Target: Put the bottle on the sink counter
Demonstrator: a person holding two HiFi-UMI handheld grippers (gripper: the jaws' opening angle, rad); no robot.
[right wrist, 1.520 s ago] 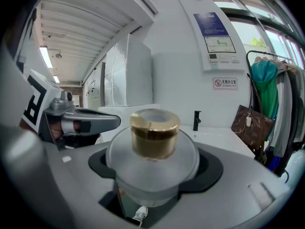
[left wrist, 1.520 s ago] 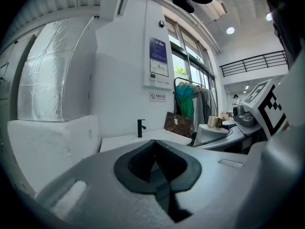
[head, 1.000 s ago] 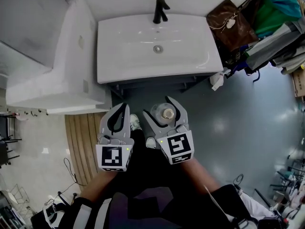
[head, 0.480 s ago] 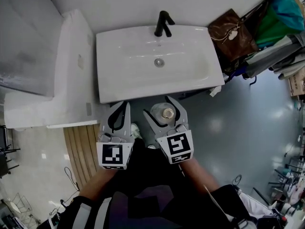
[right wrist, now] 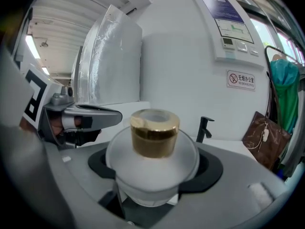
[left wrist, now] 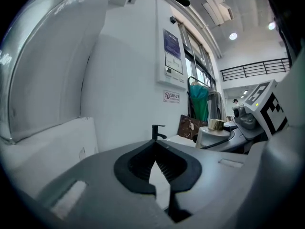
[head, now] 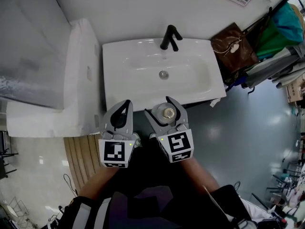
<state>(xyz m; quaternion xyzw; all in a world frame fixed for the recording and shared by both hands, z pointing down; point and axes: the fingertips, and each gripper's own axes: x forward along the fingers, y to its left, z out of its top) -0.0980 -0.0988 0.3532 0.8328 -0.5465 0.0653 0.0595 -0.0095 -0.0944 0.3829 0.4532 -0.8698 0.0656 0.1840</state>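
In the head view a white sink counter (head: 120, 93) with a black faucet (head: 170, 37) stands against the wall. My right gripper (head: 162, 106) is shut on a frosted round bottle (head: 167, 113) with a gold cap, held upright just in front of the counter's front edge. In the right gripper view the bottle (right wrist: 153, 144) fills the space between the jaws and the faucet (right wrist: 206, 128) shows behind it. My left gripper (head: 127, 104) is shut with nothing in it, beside the right one; its tips (left wrist: 155, 145) meet.
A white cabinet block (head: 78, 80) adjoins the sink on the left. A brown bag (head: 232, 46) and hanging clothes (head: 279, 18) crowd the right side. Wooden slats (head: 78, 149) lie on the floor at the left, grey floor (head: 248, 137) at the right.
The sink has drawn closer and lower in the head view; both grippers now reach its front edge. The right gripper still holds the bottle, the left stays shut.
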